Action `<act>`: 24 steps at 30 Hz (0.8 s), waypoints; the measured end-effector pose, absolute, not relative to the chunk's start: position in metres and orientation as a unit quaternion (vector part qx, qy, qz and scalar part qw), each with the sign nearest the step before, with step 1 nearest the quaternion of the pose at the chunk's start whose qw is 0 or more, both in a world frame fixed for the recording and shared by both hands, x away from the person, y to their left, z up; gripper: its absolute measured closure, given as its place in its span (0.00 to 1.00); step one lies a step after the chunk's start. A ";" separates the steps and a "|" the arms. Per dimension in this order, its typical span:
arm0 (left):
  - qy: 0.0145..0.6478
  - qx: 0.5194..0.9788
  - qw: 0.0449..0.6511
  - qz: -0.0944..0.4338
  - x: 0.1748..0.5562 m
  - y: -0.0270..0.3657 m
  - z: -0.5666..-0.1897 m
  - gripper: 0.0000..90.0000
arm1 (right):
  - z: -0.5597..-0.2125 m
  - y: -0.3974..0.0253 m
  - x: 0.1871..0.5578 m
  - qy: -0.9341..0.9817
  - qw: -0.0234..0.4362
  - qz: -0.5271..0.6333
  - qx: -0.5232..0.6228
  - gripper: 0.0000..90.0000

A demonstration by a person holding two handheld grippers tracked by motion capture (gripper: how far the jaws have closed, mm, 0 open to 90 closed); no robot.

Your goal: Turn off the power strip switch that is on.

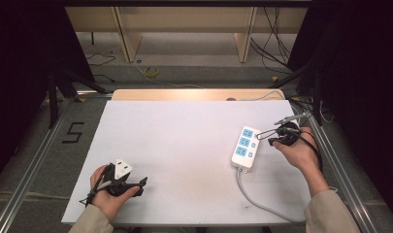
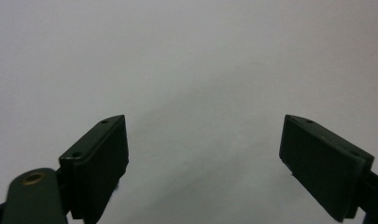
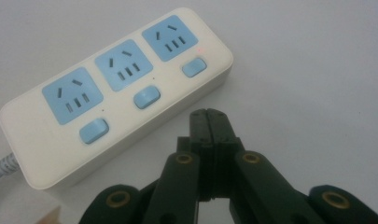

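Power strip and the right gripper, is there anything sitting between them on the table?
Nothing visible. In the right gripper view the right gripper, jaws shut, points at the side of the power strip with just bare table in the gap. The high view shows the same: the gripper beside the strip's far end.

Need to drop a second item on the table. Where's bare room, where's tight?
Free: the whole white table between the left claw at the near left and the power strip at the right, back to the far edge. Crowded: the right side, where the closed right claw sits beside the strip, and its cable trails toward the near edge.
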State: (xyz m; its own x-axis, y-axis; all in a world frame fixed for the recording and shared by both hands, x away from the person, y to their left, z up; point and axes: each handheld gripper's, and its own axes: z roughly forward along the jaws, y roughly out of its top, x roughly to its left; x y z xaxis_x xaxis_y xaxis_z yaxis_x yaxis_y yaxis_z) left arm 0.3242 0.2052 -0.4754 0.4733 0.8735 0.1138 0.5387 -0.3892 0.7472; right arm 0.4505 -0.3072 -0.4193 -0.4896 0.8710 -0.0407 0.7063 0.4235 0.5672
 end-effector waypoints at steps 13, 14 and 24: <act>0.445 0.793 0.329 0.256 0.324 0.205 -0.476 0.17 | -0.425 -0.301 0.470 0.826 0.159 0.241 0.483 1.00; 0.444 0.793 0.329 0.256 0.325 0.205 -0.475 0.17 | -0.425 -0.301 0.471 0.827 0.159 0.241 0.483 1.00; 0.445 0.793 0.330 0.255 0.325 0.205 -0.475 0.17 | -0.427 -0.296 0.482 0.829 0.153 0.232 0.485 1.00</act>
State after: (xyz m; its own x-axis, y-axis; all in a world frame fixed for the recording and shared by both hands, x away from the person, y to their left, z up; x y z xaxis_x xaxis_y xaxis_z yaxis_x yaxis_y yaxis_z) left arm 0.3246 0.2055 -0.4755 0.4737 0.8736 0.1117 0.5370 -0.3870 0.7496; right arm 0.4822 -0.2957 -0.4267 -0.4834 0.8749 -0.0290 0.7331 0.4227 0.5328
